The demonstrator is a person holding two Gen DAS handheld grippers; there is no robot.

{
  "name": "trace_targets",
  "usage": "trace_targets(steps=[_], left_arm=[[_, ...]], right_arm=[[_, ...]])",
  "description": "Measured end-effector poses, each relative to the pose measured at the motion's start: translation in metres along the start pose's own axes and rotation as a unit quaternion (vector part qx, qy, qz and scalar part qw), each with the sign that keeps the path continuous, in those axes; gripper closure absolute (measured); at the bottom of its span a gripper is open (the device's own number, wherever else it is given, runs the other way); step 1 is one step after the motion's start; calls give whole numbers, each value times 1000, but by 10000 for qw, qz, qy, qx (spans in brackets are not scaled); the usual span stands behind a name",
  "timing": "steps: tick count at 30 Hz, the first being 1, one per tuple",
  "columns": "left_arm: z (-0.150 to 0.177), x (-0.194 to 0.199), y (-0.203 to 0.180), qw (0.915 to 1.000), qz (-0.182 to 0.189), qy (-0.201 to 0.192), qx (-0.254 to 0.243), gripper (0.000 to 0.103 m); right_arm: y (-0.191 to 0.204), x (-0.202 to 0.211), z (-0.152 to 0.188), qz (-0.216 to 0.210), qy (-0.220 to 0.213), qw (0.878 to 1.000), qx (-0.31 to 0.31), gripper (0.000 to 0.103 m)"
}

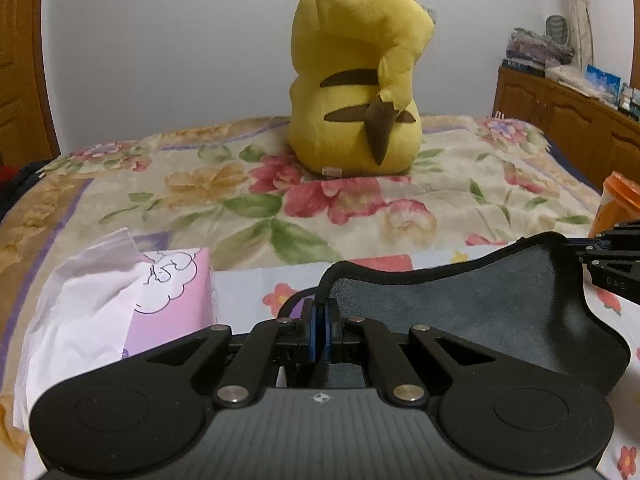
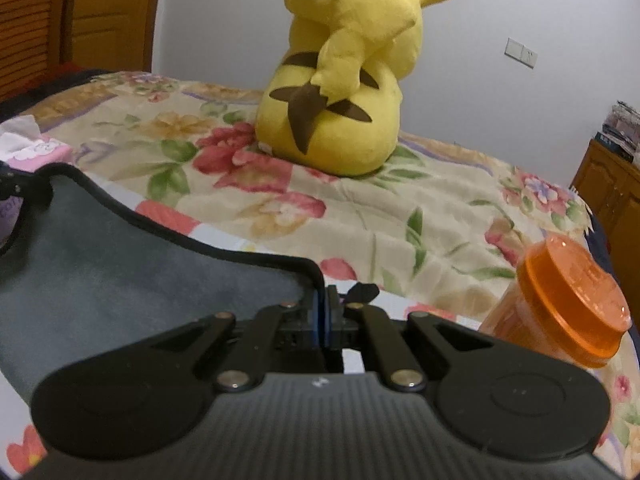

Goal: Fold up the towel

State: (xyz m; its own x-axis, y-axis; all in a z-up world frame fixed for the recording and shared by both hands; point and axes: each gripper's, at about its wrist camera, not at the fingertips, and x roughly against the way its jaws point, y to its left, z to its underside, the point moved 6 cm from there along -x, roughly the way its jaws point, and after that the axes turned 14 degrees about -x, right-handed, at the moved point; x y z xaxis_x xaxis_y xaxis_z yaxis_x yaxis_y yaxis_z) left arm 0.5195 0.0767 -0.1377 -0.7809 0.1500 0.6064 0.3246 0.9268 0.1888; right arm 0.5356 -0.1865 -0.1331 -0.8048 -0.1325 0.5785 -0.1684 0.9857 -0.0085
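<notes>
The towel is dark grey with black piping [image 1: 460,312]; it also shows in the right wrist view [image 2: 120,276]. It is lifted above the floral bedspread and sags between my two grippers. My left gripper [image 1: 319,330] is shut on the towel's left corner, where a black loop sticks up. My right gripper [image 2: 325,320] is shut on the towel's right corner. The right gripper also shows at the right edge of the left wrist view [image 1: 612,260].
A big yellow Pikachu plush [image 1: 356,80] sits on the bed [image 1: 240,184] straight ahead. A pink tissue box [image 1: 168,304] with white tissue lies close on the left. An orange-lidded jar [image 2: 568,300] stands close on the right. Wooden cabinets [image 1: 568,124] line the far right.
</notes>
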Motion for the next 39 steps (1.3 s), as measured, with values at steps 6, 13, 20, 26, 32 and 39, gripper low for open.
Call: trace_targets(steps=[6,13,20,26,32,39], left_arm=[[4,-5,1,9999,-7,129,-19,93],[7,-3,2,9999,-17,116,14,64],[2,17,-6,10000,19,42,-54,43],[-7,48,-17,9999,30,-60,-143,30],[-16,84,-26,9996,11,-146,-222,21],[-21,119,-30,9993,-89,-175,-303,11]], right_arm=[[4,-4,3,15,99,9999,14,98],[3,-3,9,63,166,9997,-151,89],[5,12,8,48,91,9996,-246,45],[6,35,2,18,62,9995,-325,42],[7,68,-3,-108,-12,9985,-539,31],[8,99,-1,-172,-51,9978,-634,17]])
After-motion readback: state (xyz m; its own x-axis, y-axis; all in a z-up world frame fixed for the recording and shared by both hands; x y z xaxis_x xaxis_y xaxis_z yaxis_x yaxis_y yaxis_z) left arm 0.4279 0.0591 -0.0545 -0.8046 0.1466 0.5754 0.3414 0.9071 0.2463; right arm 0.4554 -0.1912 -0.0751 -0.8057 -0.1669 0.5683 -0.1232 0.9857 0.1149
